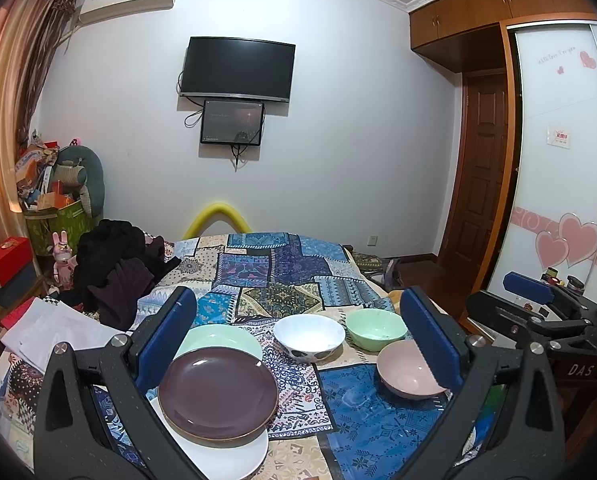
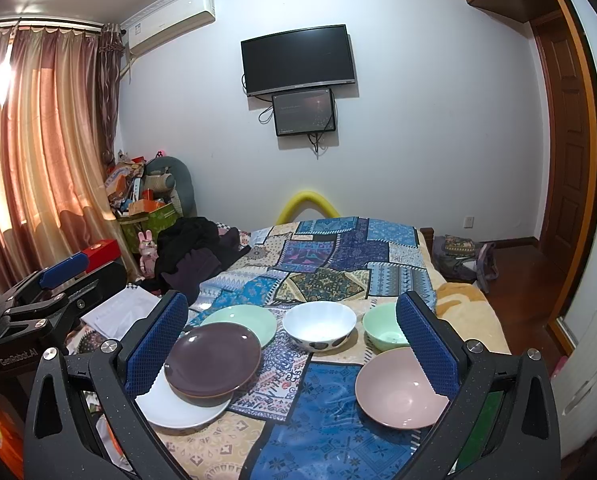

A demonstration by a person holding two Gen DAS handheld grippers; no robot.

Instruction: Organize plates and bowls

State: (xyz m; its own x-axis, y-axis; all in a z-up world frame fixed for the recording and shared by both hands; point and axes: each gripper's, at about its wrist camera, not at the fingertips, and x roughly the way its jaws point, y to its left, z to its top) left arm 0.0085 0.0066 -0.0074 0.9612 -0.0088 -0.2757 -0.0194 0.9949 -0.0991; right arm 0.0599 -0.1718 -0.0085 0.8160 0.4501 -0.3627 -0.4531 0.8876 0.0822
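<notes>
On the patchwork bedspread (image 2: 338,420): three plates (image 2: 212,362), three bowls (image 2: 319,325); both grippers (image 1: 296,336) (image 2: 292,338) spread apart, empty.

Both wrist cams sat low over near end of bed (image 1: 282,264), looking forward between own blue fingers toward far wall with tv (image 2: 298,60). Left cam was a bit left, right cam a bit right, probably same height. Shared: purple plate (image 1: 217,394), pink bowl (image 2: 400,390), quilt. Each caught the other gripper at frame edge.
</notes>
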